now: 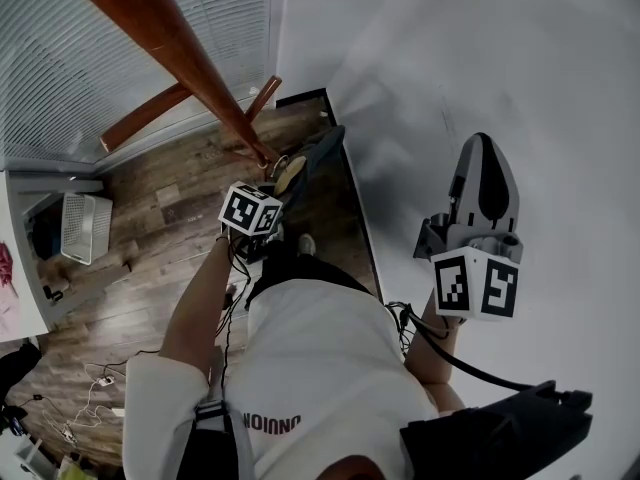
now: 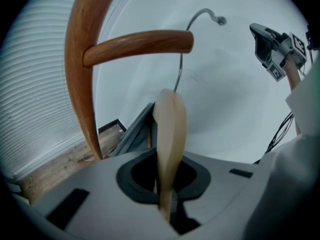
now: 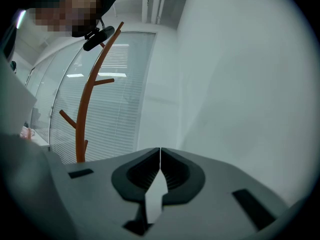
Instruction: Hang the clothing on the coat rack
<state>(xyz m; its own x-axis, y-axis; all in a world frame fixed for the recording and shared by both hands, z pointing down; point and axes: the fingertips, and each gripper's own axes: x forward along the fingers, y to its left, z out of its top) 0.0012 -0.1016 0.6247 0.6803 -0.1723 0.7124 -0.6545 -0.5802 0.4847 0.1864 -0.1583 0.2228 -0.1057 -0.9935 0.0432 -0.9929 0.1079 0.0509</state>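
My left gripper [image 2: 167,161] is shut on a pale wooden hanger [image 2: 170,129], which stands on edge between the jaws. Its metal hook [image 2: 200,16] rises just right of the tip of a peg [image 2: 140,43] on the brown coat rack [image 2: 80,84], apart from it. Dark grey clothing [image 2: 131,133] hangs from the hanger beyond the jaws. In the head view the left gripper [image 1: 278,190] holds the hanger [image 1: 290,176] and clothing [image 1: 322,151] near the rack's pole [image 1: 200,68]. My right gripper [image 1: 483,148] faces the white wall, its jaws [image 3: 160,153] shut and empty.
The rack [image 3: 87,104] stands on a wooden floor [image 1: 160,198] before window blinds [image 1: 60,58]. A white basket [image 1: 85,226] sits at the left, and loose cables [image 1: 95,378] lie lower left. A white wall [image 1: 520,68] fills the right side.
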